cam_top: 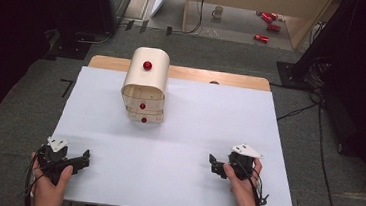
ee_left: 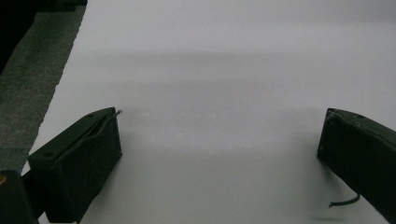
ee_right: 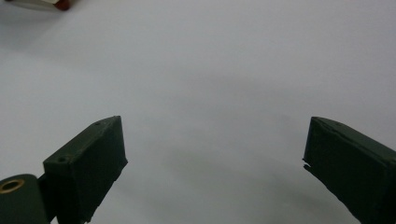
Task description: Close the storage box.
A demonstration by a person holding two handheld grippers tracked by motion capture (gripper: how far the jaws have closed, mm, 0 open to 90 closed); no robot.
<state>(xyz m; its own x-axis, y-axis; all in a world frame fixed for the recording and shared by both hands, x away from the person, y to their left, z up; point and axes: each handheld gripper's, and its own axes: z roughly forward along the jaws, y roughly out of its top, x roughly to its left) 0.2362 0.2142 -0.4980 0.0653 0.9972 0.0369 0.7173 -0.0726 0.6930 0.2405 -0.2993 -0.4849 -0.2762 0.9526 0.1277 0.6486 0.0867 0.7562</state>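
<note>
A small pale wooden drawer cabinet (cam_top: 145, 85) with a rounded top and red knobs stands on the white table sheet (cam_top: 178, 132), toward the back and left of centre. Its drawers look pushed in. My left gripper (cam_top: 85, 157) rests at the front left edge of the sheet, held in a hand, jaws wide apart over bare sheet (ee_left: 219, 126). My right gripper (cam_top: 214, 164) sits at the front right, also hand-held, jaws spread with nothing between them (ee_right: 215, 140). A red knob (ee_right: 62, 4) peeks in at the top left corner of the right gripper view.
The white sheet covers a wooden table (cam_top: 223, 78) whose far edge shows behind the cabinet. Grey carpet (cam_top: 26, 94) surrounds the table. Cables (cam_top: 319, 125) trail on the floor at right; red cans (cam_top: 268, 20) and a mug (cam_top: 218, 11) lie far behind.
</note>
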